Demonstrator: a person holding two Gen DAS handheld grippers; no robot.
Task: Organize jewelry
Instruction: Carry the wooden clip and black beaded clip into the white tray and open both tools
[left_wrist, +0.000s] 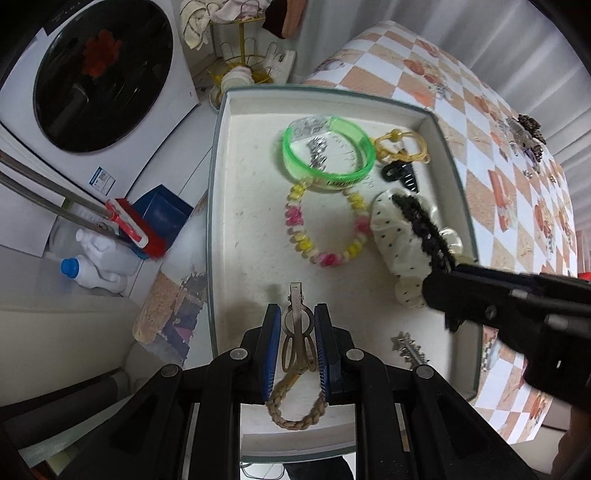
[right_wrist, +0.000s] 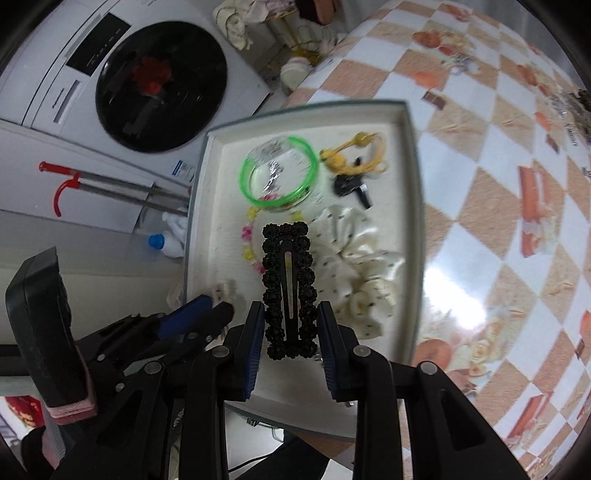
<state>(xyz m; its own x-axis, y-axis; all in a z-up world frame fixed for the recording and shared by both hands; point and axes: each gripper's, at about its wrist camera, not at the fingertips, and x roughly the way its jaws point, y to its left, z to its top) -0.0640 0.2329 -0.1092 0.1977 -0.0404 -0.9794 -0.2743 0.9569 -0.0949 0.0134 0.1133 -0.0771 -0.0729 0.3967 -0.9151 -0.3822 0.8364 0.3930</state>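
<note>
Clamped between the left gripper's (left_wrist: 295, 347) blue pads, one bronze clip on a braided tan loop (left_wrist: 295, 369) hangs over the tray's (left_wrist: 236, 184) near edge. One black beaded snap clip (right_wrist: 290, 291), rectangular and studded, sits pinched in the right gripper (right_wrist: 290, 347) above one cream dotted scrunchie (right_wrist: 354, 273); one green bangle (left_wrist: 327, 151) lies toward the far edge.

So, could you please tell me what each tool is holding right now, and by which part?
The left tool grips a tan braided hair clip by its loop end. The right tool grips a black beaded snap clip by its lower sides.
</note>
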